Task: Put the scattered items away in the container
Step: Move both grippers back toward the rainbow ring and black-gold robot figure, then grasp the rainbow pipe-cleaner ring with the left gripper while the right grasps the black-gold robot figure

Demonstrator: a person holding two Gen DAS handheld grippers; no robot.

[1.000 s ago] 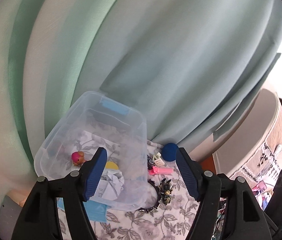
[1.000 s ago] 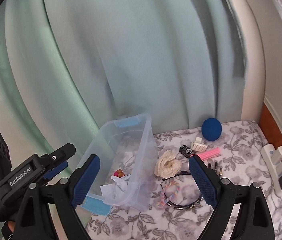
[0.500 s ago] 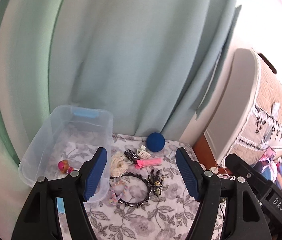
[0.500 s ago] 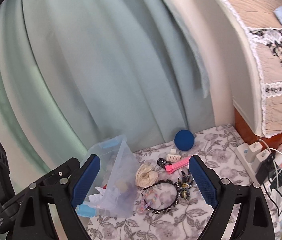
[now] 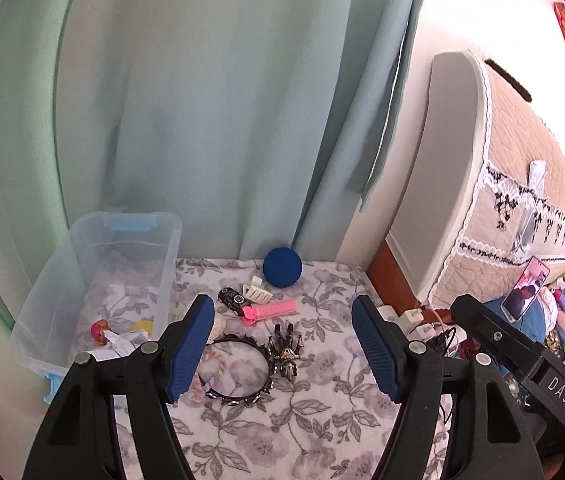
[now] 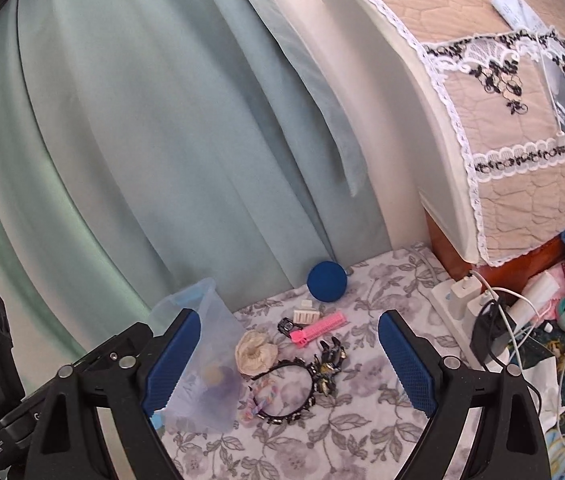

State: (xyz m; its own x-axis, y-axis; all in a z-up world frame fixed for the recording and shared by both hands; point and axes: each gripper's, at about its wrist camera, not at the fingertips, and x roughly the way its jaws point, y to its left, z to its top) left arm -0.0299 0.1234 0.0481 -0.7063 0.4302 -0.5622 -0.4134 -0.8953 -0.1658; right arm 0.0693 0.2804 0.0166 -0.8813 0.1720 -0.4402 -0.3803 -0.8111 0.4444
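Both grippers, the left gripper (image 5: 282, 344) and the right gripper (image 6: 288, 360), are hanging open with nothing in them. Toys are lying on the flowery cloth (image 5: 322, 412): a blue ball (image 5: 282, 267), a pink clip (image 5: 270, 311) and a black headband (image 5: 242, 368), beside the clear box (image 5: 130, 240), which is sitting on the left.

Storage bin (image 5: 170, 248): clear plastic, smooth and glossy, pale blue latches. Surface beneath: matt floral-print cloth (image 5: 322, 420). Ball (image 5: 282, 267): dark blue, matt, possibly felt. Hair roller (image 5: 272, 310): pink ridged plastic. Headband (image 6: 282, 392): black, glinting studs. Scrunchie (image 6: 254, 352): cream, crinkled fabric. Hand-held gripper pads (image 6: 406, 364): blue, fine-textured, rubbery.
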